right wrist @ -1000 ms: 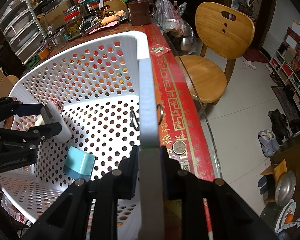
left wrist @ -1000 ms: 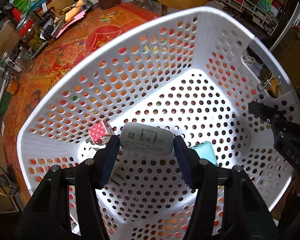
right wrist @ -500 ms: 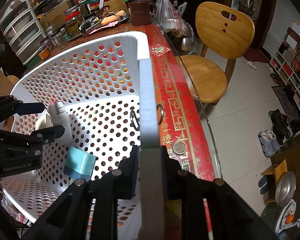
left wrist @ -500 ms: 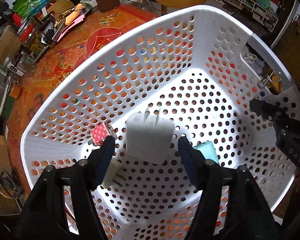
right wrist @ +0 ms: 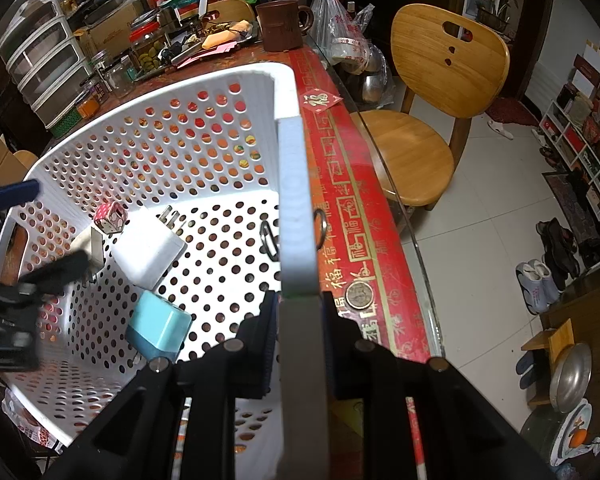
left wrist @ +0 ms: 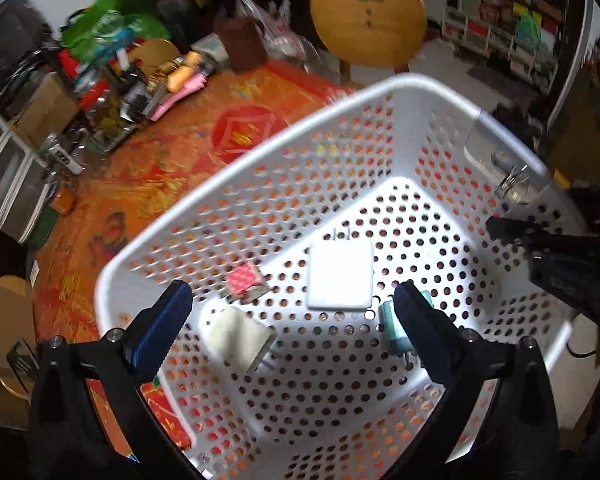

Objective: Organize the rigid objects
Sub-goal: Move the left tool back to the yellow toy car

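Note:
A white perforated basket point(left wrist: 236, 168) stands on the red tablecloth. On its floor lie a white plug charger point(left wrist: 339, 276), a cream charger point(left wrist: 238, 338), a teal charger point(left wrist: 392, 326) and a small pink dotted box point(left wrist: 244, 280). My left gripper point(left wrist: 292, 292) hovers above them with its jaws opening wide; nothing sits between the pads. My right gripper point(right wrist: 300, 304) is shut on the basket's rim point(right wrist: 296, 200). The right wrist view also shows the white charger point(right wrist: 148, 248), prongs up-right, and the teal charger point(right wrist: 160, 328).
A metal clip point(right wrist: 270, 238) hangs on the basket wall near the right gripper. A coin point(right wrist: 360, 295) lies on the table edge. Jars, a brown mug point(right wrist: 280, 26) and clutter crowd the far side. A wooden chair point(right wrist: 440, 80) stands beside the table.
The left gripper let go of the white charger, which dropped flat onto the basket floor. Its jaws spread wide and it rose. The right gripper kept its hold on the rim.

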{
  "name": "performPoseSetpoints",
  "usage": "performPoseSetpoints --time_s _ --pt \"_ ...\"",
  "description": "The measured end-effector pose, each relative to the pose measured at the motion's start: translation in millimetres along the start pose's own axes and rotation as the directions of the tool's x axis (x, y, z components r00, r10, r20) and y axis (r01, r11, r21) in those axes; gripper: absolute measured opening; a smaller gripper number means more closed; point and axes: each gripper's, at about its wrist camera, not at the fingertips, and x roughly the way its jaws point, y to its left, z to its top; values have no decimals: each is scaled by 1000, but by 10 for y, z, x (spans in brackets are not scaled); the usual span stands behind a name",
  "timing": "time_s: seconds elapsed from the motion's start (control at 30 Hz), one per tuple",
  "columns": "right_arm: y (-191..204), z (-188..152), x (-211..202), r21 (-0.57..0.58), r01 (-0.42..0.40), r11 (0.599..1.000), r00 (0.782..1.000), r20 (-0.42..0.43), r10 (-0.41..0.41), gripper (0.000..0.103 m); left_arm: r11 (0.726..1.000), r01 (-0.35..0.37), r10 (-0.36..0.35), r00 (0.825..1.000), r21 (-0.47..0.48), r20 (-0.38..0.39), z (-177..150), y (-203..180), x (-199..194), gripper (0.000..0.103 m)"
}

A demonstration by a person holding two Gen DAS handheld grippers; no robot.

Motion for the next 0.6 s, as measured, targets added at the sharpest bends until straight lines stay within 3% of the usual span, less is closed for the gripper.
performPoseSetpoints --time_s 0.13,0.3,0.4,0.6 --pt "-3 -3 -2 0 1 1000 1000 1 -1 19 997 -37 43 995 -61 92 -256 308 -438 102" --pt "-17 -7 -6 1 4 1000 1000 3 -4 19 971 -179 200 972 -160 126 -745 882 -902 102" --pt "-21 -9 -11 0 6 1000 1000 3 -6 19 938 -239 268 960 -252 87 -1115 1324 -1027 102" --pt "-36 -15 -18 7 -5 1000 1000 8 5 19 856 -288 288 955 -428 -67 -1976 2056 -709 102"
